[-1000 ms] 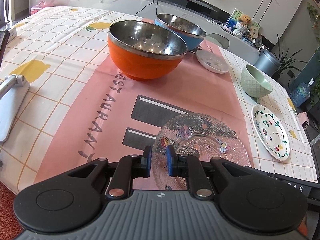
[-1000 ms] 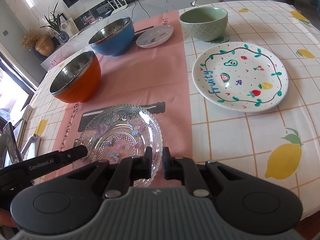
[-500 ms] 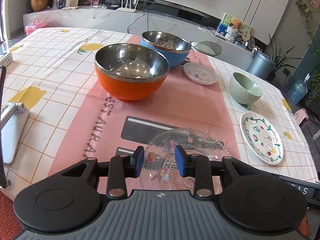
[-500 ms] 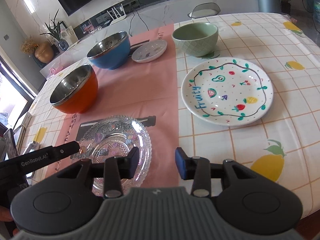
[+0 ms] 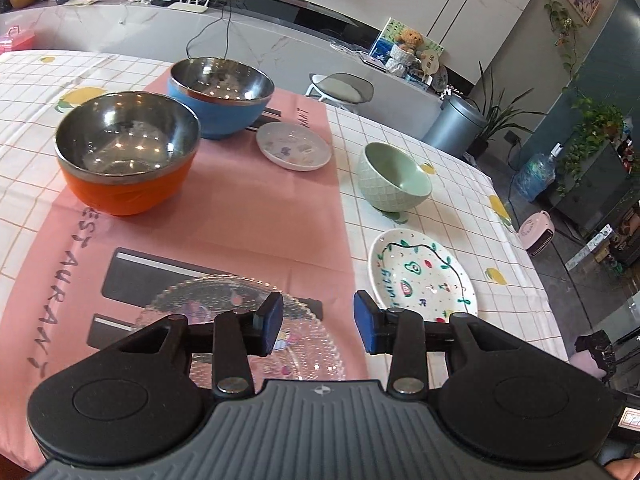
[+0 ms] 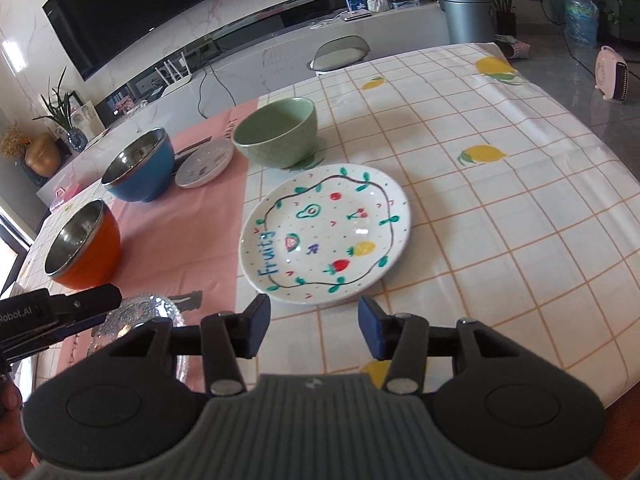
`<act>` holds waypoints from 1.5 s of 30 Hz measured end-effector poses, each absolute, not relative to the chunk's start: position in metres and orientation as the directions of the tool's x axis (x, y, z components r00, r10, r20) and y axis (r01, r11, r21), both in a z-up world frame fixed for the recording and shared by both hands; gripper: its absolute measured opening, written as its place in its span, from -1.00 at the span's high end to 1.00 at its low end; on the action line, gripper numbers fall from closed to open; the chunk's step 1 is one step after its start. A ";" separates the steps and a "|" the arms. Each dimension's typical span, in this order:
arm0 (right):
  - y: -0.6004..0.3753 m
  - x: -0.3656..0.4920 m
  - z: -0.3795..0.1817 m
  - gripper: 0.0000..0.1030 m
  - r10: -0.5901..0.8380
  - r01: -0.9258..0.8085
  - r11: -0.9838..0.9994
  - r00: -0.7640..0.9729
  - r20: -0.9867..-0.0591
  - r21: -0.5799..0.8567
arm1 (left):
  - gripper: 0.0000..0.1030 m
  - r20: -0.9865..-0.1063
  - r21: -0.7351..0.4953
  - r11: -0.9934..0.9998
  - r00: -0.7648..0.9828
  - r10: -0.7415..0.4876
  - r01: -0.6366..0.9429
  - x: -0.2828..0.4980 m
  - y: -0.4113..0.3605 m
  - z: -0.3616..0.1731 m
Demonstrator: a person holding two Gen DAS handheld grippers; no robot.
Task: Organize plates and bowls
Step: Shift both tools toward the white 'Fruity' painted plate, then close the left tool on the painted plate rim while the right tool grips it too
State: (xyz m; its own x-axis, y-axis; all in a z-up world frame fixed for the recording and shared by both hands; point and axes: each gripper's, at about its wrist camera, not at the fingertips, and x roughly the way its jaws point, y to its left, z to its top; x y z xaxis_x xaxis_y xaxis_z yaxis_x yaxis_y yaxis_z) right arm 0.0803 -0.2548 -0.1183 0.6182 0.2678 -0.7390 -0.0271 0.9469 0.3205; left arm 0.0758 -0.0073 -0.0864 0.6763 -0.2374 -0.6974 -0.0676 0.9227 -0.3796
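Note:
A clear glass plate (image 5: 224, 304) lies on the pink runner near the front edge, partly hidden behind my left gripper (image 5: 318, 322), whose jaws are opening with nothing between them. My right gripper (image 6: 314, 326) hovers just in front of the white "Fruity" plate (image 6: 326, 232), its jaws opening and empty too. The glass plate (image 6: 136, 312) shows at the right view's lower left. An orange steel-lined bowl (image 5: 128, 152), a blue bowl (image 5: 222, 96), a small white saucer (image 5: 294, 146) and a green bowl (image 5: 394, 178) stand further back.
The lemon-print tablecloth (image 6: 500, 220) covers the table, with open cloth right of the Fruity plate. A grey chair (image 5: 340, 88) stands past the far edge. A bin (image 5: 454, 124), a water bottle and a pink heater are on the floor to the right.
Both grippers let go of the glass plate's rim, opened, and drew back and up. Both views swung right, toward the Fruity plate. The glass plate stays flat on the runner.

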 end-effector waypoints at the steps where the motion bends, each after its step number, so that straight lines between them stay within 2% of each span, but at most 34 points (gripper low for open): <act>1: -0.260 0.081 -0.119 0.05 0.262 -0.019 0.947 0.622 -0.738 0.321 | 0.15 -0.701 -0.384 0.921 0.670 -0.245 -0.066 0.079 -0.011 -0.087; 5: -0.274 0.086 -0.121 0.05 0.243 0.004 0.949 0.632 -0.736 0.316 | 0.15 -0.711 -0.355 0.934 0.663 -0.235 -0.050 0.094 -0.028 -0.088; 16: -0.300 0.117 -0.131 0.05 0.208 0.033 0.952 0.658 -0.723 0.305 | 0.14 -0.738 -0.399 0.913 0.618 -0.269 -0.079 0.129 -0.050 -0.107; 20: -0.311 0.131 -0.135 0.05 0.204 0.056 0.945 0.671 -0.713 0.323 | 0.06 -0.745 -0.427 0.899 0.601 -0.289 -0.098 0.138 -0.052 -0.117; 27: -0.324 0.150 -0.148 0.08 0.247 0.082 0.914 0.665 -0.705 0.398 | 0.06 -0.765 -0.438 0.890 0.571 -0.298 -0.123 0.152 -0.058 -0.131; 37: -0.320 0.157 -0.156 0.11 0.264 0.051 0.912 0.687 -0.677 0.407 | 0.06 -0.757 -0.427 0.897 0.588 -0.286 -0.114 0.167 -0.069 -0.135; 40: -0.318 0.159 -0.159 0.25 0.280 0.040 0.907 0.686 -0.671 0.419 | 0.06 -0.754 -0.403 0.910 0.598 -0.272 -0.095 0.169 -0.076 -0.135; 42: -0.316 0.160 -0.160 0.39 0.290 0.040 0.900 0.686 -0.667 0.433 | 0.14 -0.757 -0.386 0.918 0.599 -0.262 -0.086 0.170 -0.079 -0.136; 45: -0.314 0.160 -0.162 0.47 0.308 0.039 0.890 0.682 -0.663 0.453 | 0.41 -0.758 -0.377 0.922 0.601 -0.252 -0.089 0.170 -0.079 -0.136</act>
State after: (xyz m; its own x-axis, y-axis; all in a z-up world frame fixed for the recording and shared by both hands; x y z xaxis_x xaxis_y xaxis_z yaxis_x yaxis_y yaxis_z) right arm 0.1605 -0.3139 -0.1617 0.6820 0.3080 -0.6634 0.0389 0.8904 0.4534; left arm 0.1700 -0.0787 -0.1357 0.6012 -0.2517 -0.7585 -0.0893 0.9220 -0.3767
